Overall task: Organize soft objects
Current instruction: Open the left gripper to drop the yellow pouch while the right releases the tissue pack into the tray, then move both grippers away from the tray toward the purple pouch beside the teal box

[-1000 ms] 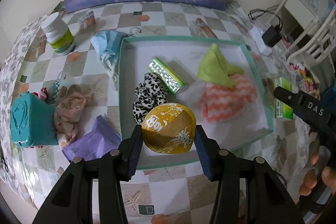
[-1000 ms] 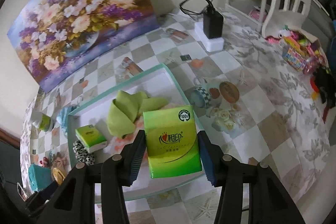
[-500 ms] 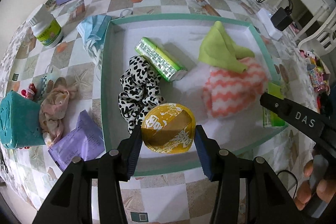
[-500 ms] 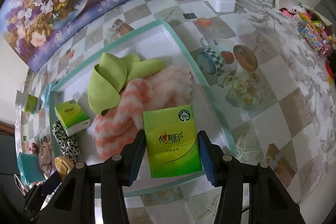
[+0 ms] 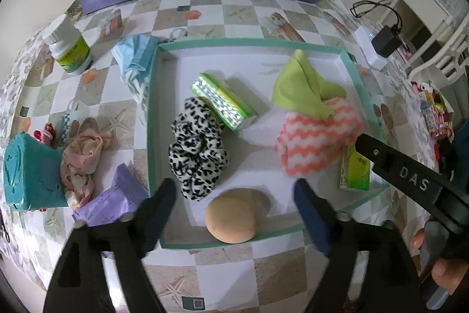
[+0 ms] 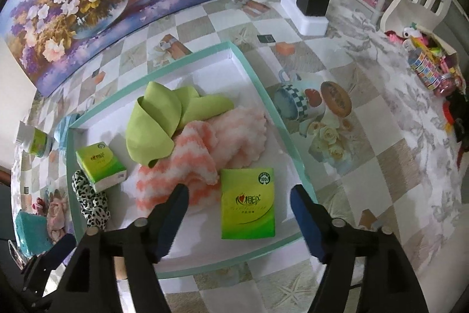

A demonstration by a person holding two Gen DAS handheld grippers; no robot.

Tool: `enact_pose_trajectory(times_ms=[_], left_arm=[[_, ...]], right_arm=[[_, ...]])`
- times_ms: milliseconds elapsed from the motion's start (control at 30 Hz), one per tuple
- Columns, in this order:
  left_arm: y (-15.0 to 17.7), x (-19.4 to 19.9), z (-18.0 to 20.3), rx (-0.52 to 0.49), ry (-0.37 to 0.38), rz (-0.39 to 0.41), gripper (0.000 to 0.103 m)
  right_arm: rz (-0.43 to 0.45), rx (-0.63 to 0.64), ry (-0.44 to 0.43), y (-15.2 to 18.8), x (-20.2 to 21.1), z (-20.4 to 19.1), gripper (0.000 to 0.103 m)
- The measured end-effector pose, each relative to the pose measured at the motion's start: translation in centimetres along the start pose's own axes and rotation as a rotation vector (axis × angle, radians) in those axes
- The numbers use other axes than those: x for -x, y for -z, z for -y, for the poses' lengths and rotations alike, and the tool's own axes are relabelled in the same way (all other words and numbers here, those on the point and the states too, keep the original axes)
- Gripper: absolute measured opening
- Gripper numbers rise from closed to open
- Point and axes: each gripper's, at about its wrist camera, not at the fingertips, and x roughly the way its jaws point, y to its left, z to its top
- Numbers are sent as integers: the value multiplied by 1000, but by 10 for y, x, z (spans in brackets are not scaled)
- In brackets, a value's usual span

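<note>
Hovering over the teal-rimmed tray (image 5: 348, 60), left gripper (image 5: 234, 192) and right gripper (image 6: 239, 203) both just spreading wide, pinching nothing; tan round pouch (image 5: 230, 214) lying free between the left jaws, green tissue pack (image 6: 247, 203) between the right.

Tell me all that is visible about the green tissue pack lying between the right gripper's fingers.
The green tissue pack is a flat rectangular packet in glossy green-yellow wrap with red print and a round white seal. It lies face up on the white floor of the teal-rimmed tray, near its front right corner, its upper edge against the pink-and-white fluffy cloth. The fingers stand apart from it.
</note>
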Motion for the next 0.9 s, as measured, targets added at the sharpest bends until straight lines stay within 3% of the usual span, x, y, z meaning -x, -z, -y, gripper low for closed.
enact_pose_trajectory(times_ms=[200, 333, 433, 900], left_arm=[[-2, 2, -14, 56, -21, 21, 93], [-4, 7, -24, 95, -29, 50, 94], [-5, 9, -30, 122, -32, 64, 101], [-5, 18, -46, 187, -35, 139, 102]], right_arm=[[16, 14, 16, -2, 4, -2, 84], [27, 18, 27, -2, 6, -3, 100], [39, 25, 34, -2, 8, -3, 103], [42, 60, 33, -1, 10, -12, 103]])
